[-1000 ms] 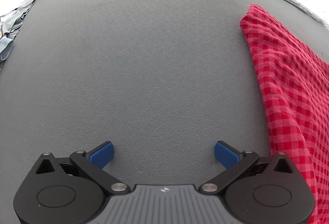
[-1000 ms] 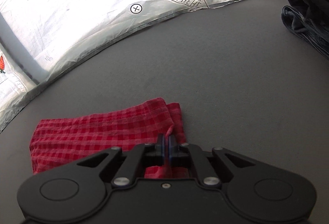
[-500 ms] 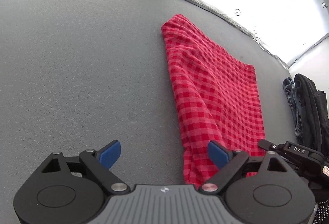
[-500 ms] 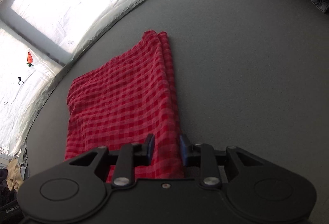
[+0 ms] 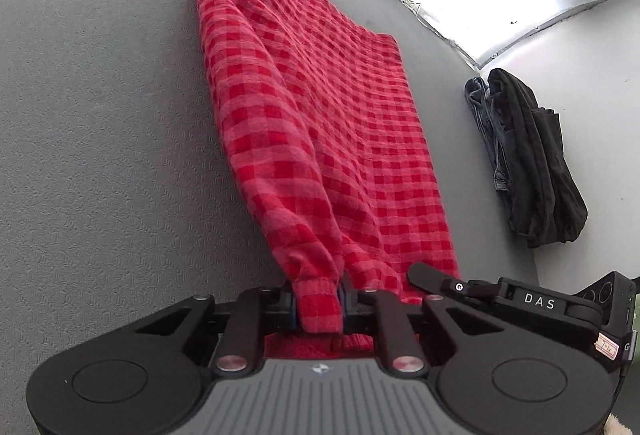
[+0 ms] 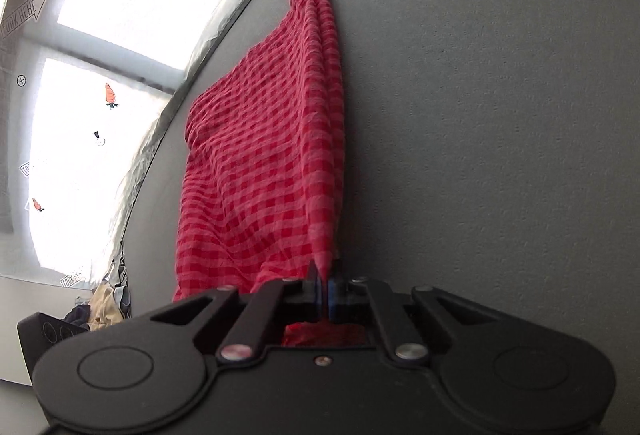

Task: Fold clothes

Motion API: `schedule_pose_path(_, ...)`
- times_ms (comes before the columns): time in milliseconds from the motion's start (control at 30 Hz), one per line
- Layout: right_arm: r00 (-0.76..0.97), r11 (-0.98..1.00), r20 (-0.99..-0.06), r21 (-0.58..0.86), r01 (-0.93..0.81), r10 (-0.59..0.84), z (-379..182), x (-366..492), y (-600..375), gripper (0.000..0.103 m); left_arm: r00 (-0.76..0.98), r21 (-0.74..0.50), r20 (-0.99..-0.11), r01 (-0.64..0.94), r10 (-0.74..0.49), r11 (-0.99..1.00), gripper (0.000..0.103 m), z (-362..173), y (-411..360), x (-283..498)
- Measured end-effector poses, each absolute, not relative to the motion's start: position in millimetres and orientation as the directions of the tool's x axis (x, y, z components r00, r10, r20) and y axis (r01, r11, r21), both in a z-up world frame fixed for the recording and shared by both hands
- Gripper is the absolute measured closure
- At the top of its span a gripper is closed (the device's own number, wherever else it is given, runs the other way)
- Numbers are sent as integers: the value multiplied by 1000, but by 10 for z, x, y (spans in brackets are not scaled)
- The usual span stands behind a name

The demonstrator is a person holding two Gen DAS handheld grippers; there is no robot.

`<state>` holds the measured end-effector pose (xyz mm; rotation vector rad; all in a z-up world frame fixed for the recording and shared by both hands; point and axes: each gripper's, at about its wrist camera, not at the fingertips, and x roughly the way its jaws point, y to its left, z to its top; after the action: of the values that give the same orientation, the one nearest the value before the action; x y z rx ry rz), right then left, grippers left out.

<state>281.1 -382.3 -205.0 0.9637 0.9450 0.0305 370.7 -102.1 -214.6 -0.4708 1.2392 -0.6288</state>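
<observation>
A red checked cloth (image 5: 320,107) lies stretched on the grey table, folded lengthwise. My left gripper (image 5: 318,305) is shut on its near left corner, with the hem bunched between the blue pads. My right gripper (image 6: 325,291) is shut on the cloth's (image 6: 260,163) near right corner, pinching a thin fold between its pads. The right gripper's body also shows at the lower right of the left wrist view (image 5: 520,299). The cloth's near end is lifted off the table; its far end rests on it.
A pile of dark folded clothes (image 5: 528,159) sits on the table to the right of the cloth. A heap of mixed clothes (image 6: 100,309) lies past the table's left edge. The grey table (image 5: 100,139) extends left of the cloth, with white marked sheeting (image 6: 120,35) beyond its far edge.
The left gripper swung right to the cloth and closed on its near corner. The right gripper opened briefly, then closed again on the other corner. Both near corners are now lifted.
</observation>
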Motion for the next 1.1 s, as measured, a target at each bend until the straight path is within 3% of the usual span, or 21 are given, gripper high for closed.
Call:
schedule_pose_path(133,600,609,-707,676,415,375,-2009,2636,-3868,97,188,-690,-681,161,-708,706,82,-2108,-823,3510)
schedule_pose_path(267,547,596,-748,648,475,377,-2117,2551,-3820,78,225,-656,-711,130,-667,743,74,-2121,-700,3432)
schedule_pose_path(467,539,568,-750,651,503,382,-2141,2489,-3783,73,277,-603,-752,80,-599,794,49,-2141,-515,3315)
schedule_pose_path(700,557,445,-705,709,547,439,-2273,2350,-3842,70,257,-586,-774,59,-579,808,42,-2247,-541,3409)
schedule_pose_path(933,588,301,-663,742,599,464,-2422,2165,-3925,66,207,-563,-784,159,-585,811,45,-2301,-873,3469)
schedule_pose_path(1000,593,284,-658,744,604,464,-2433,2137,-3929,66,181,-570,-784,172,-594,804,65,-2316,-923,3475)
schedule_pose_path(1100,597,270,-656,745,610,462,-2437,2118,-3927,65,134,-618,-768,100,-626,780,81,-2410,-874,3498)
